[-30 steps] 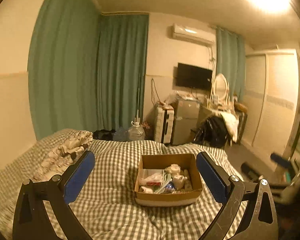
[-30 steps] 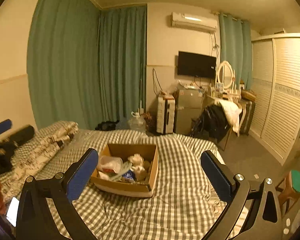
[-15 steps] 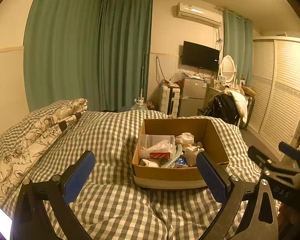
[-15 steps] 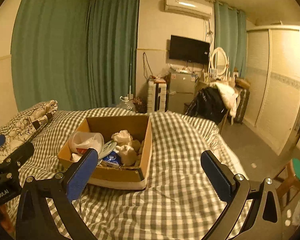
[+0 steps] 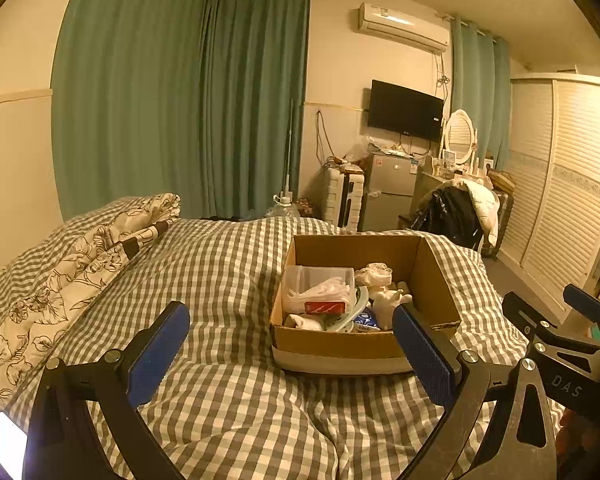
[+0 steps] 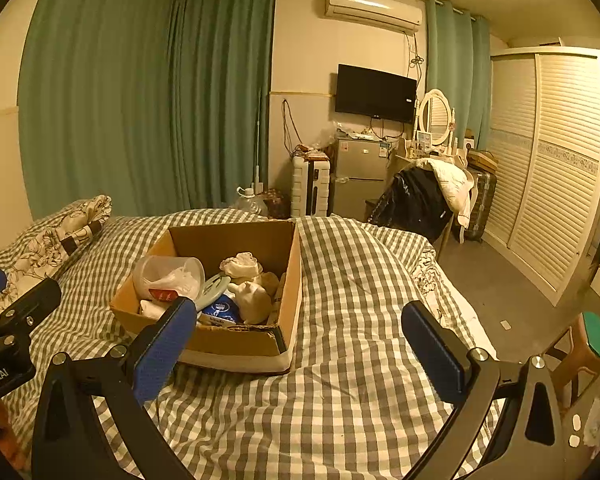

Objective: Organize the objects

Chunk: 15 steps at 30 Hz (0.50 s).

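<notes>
An open cardboard box (image 5: 336, 346) stands on the checked bedspread (image 5: 220, 280); it also shows in the right wrist view (image 6: 236, 344). In it lie a clear plastic tub (image 5: 318, 284) with white stuff and a red packet, a pale cloth bundle (image 5: 376, 274), a white figurine (image 6: 254, 300) and a blue-labelled pack (image 6: 220, 310). My left gripper (image 5: 290, 350) is open and empty, just in front of the box. My right gripper (image 6: 300, 348) is open and empty, at the box's near right corner.
A flowered quilt (image 5: 60, 272) lies on the left of the bed. Beyond the bed's foot stand a white suitcase (image 6: 310, 192), a small fridge (image 6: 356, 176), a chair with clothes (image 6: 428, 196) and a wardrobe (image 6: 548, 160). A stool (image 6: 584, 344) stands at the right.
Both grippers have come lower and nearer to the box, which now looks larger. Both stay open.
</notes>
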{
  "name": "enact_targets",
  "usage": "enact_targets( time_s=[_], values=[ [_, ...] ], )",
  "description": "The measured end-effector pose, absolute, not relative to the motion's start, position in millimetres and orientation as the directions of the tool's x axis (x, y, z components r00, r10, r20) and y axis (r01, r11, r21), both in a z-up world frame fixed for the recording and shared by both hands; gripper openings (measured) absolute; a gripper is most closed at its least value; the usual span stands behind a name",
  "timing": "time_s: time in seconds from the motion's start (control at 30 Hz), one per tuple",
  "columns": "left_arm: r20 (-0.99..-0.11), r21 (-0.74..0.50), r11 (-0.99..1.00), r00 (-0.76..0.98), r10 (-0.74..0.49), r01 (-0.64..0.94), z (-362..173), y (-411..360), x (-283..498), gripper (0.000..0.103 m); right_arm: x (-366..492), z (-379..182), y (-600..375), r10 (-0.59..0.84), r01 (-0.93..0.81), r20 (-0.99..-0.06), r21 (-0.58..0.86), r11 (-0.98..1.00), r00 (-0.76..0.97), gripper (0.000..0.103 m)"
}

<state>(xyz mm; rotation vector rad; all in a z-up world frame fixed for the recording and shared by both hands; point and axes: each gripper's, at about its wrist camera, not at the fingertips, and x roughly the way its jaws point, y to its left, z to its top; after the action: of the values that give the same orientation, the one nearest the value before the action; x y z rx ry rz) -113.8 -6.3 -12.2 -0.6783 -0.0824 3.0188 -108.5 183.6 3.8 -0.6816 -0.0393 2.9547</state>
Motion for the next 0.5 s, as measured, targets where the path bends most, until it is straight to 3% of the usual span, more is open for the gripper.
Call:
enact_targets(
  time_s=[0.5],
  values=[
    [-0.42, -0.057, -0.997, -0.905, 0.069, -0.05, -9.9, -2.6, -111.8, 0.103, -106.0, 6.9, 181.9, 0.097, -0.084, -0.43, -0.05, -0.995, -0.897, 0.103]
  ],
)
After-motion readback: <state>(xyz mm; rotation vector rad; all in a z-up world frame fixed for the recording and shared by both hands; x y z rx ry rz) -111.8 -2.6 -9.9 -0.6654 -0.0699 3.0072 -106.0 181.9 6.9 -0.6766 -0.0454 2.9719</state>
